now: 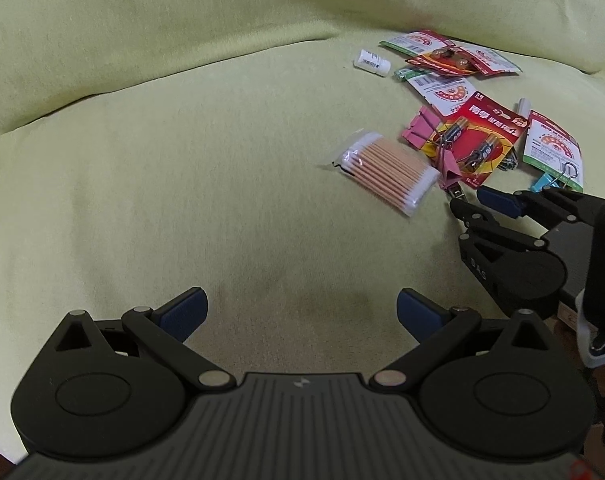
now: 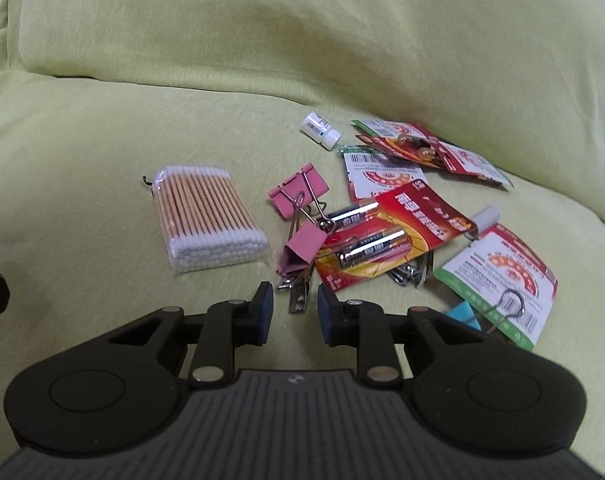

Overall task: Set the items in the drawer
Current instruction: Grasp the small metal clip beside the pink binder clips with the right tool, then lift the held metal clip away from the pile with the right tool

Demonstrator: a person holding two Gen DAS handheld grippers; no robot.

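nearest our right wrist camera, the right gripper sits low over the yellow-green cushion with its jaws a modest gap apart, holding nothing; the metal handle of a pink binder clip lies on the fabric just ahead of that gap, between the blue pads without touching either that we can see. on the other side our left gripper hangs over bare cushion, jaws spread wide and empty, well apart from the clutter. just past the pink clip, a second pink binder clip lies tangled with it by the wire handles. to the left of them rests a clear bag of cotton swabs, flat on the cushion and apart from everything else. to the right a red battery pack lies tilted, with a nail clipper partly tucked under its near edge. further right we see a green-and-white packet with a blue binder clip at its near corner. a small grey marker-like stick lies behind the battery pack. farther back lie more red and green packets overlapping, and farthest a small white bottle on its side. no drawer shows in either view.
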